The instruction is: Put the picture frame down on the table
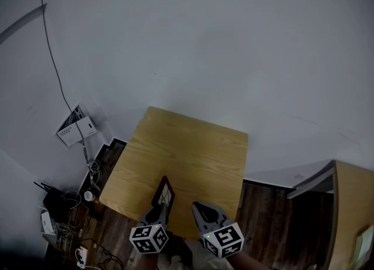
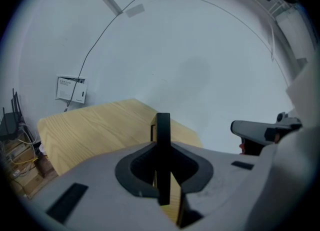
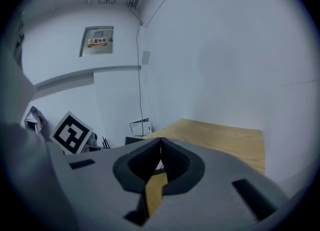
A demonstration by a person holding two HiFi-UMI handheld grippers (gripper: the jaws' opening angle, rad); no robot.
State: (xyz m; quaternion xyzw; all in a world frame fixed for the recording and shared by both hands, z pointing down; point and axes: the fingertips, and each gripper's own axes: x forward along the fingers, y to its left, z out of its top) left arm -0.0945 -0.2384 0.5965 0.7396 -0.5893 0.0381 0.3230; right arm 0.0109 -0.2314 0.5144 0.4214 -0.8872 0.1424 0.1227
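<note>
A small black picture frame (image 1: 163, 195) stands on edge over the near edge of the wooden table (image 1: 187, 146), and my left gripper (image 1: 158, 207) is shut on its lower end. In the left gripper view the frame's black edge (image 2: 162, 140) runs upright between the closed jaws, with the table (image 2: 85, 125) beyond it. My right gripper (image 1: 199, 208) hangs just right of the frame with its jaws shut and nothing in them. In the right gripper view its jaws (image 3: 160, 143) meet, and the table (image 3: 225, 137) lies ahead.
A white wall rises behind the table, with a cable and a white box (image 1: 76, 126) on it. Cables and devices (image 1: 64, 216) clutter the dark floor at the left. A wooden cabinet (image 1: 353, 216) stands at the right. An electrical panel (image 3: 97, 40) hangs high on the wall.
</note>
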